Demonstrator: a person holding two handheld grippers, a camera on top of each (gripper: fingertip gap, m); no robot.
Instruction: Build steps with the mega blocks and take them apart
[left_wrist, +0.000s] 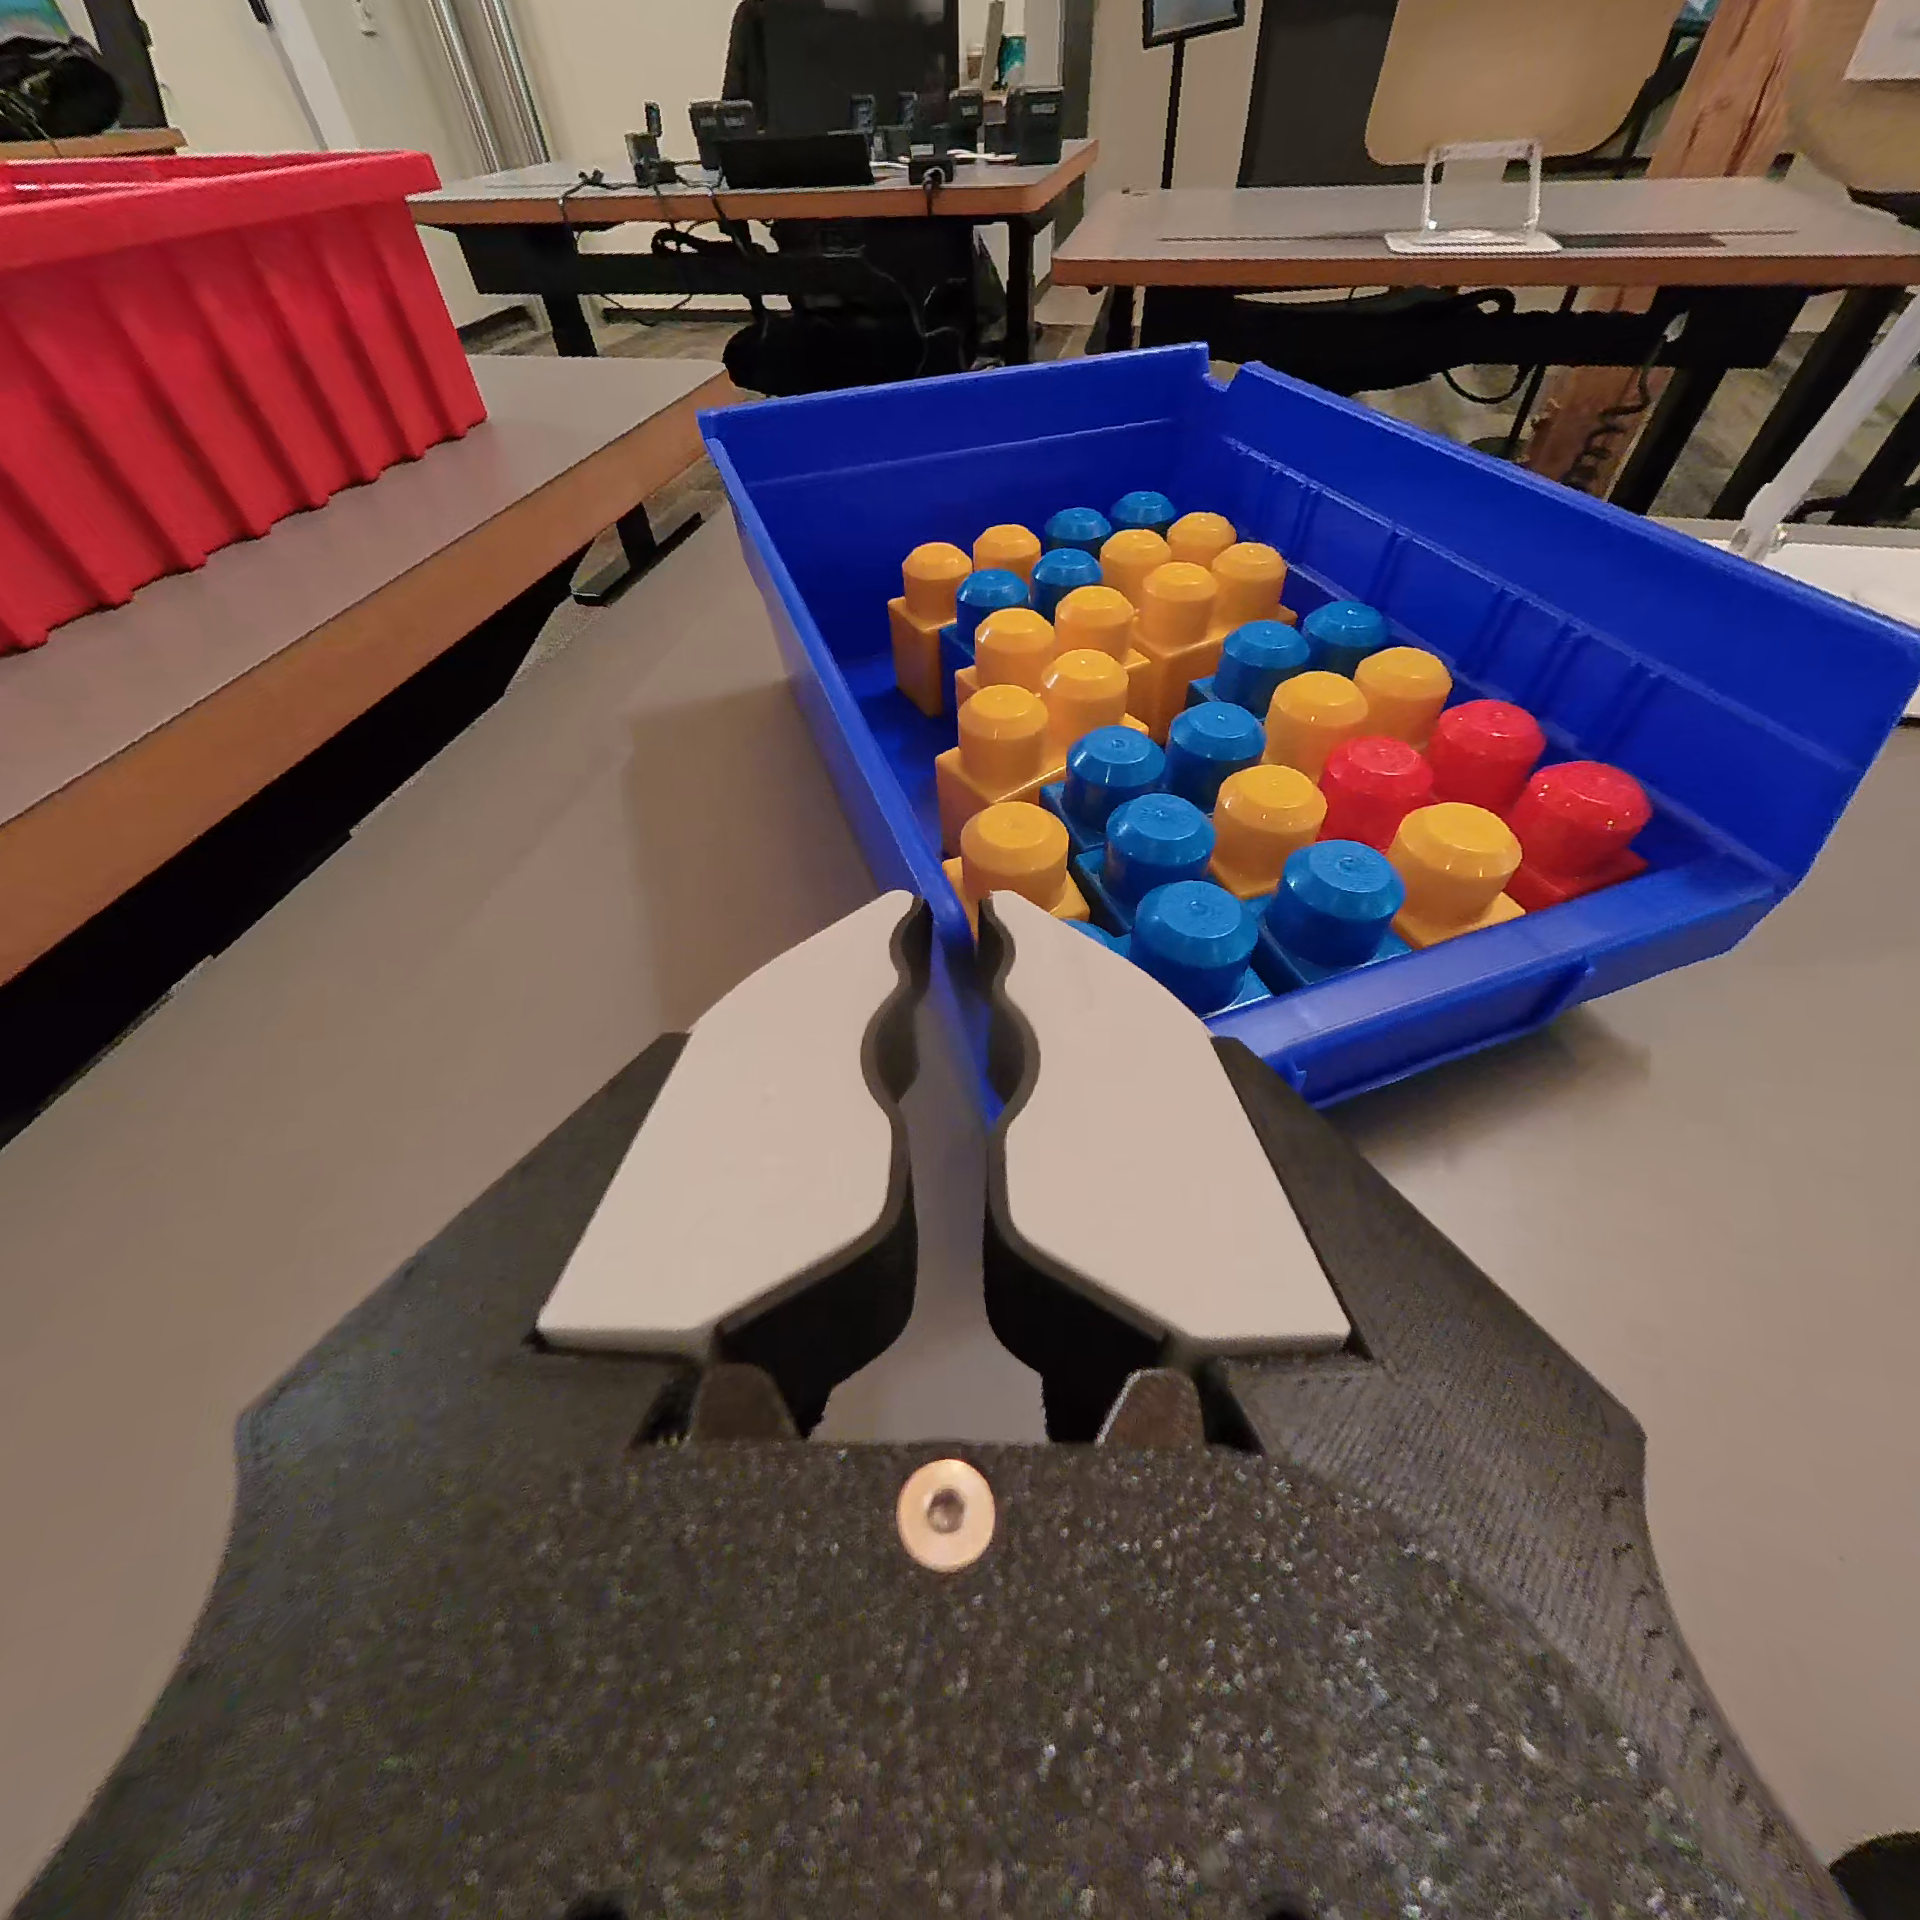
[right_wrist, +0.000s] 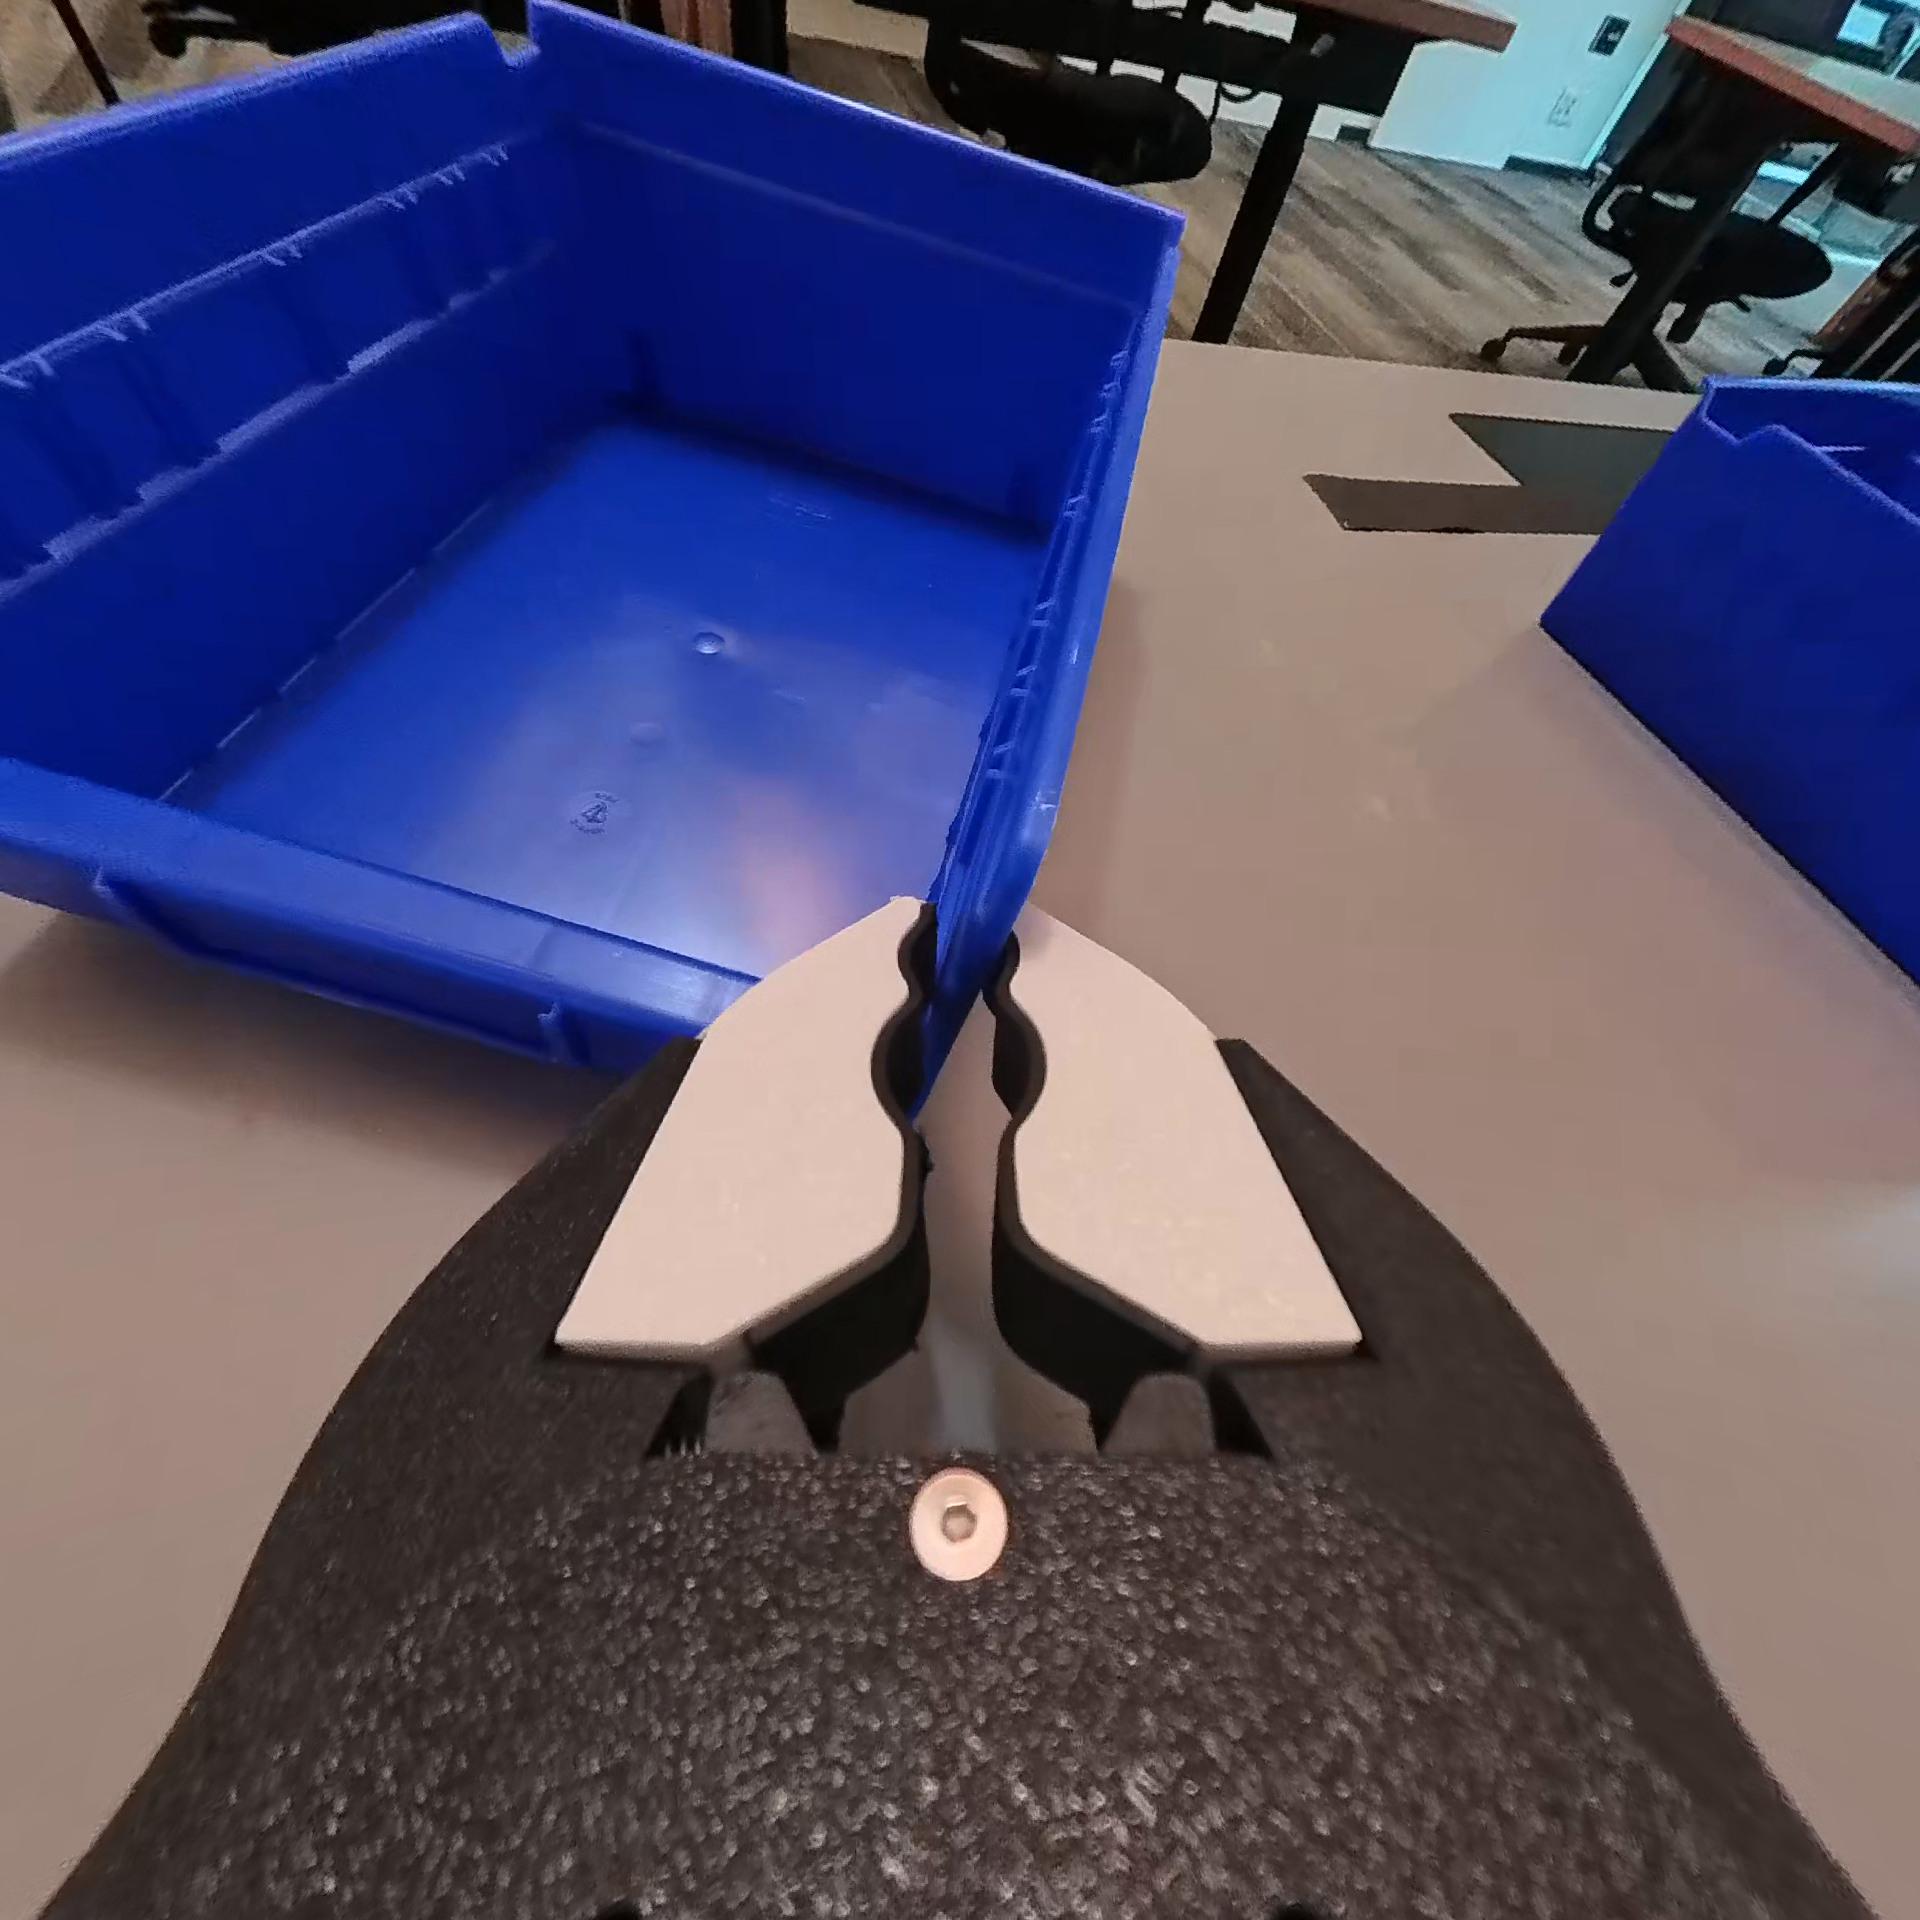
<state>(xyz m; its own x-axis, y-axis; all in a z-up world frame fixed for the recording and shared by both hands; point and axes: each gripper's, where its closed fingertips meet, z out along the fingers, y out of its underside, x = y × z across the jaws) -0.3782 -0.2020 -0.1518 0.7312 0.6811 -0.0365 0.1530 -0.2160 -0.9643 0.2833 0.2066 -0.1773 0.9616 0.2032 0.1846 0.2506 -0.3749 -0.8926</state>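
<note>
The mega blocks (left_wrist: 1226, 748), light, stiff and probably slick, fill the blue bin (left_wrist: 1558, 582), best pinched across a stud, while both grippers' jaws hover nearly closed, empty, near bin corners.

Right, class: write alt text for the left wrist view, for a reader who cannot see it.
A blue bin on a grey table holds yellow, blue and red mega blocks standing studs up. The left gripper, nearly closed and holding nothing, points at the bin's near corner. A red ribbed crate sits on a neighbouring table to the left.
</note>
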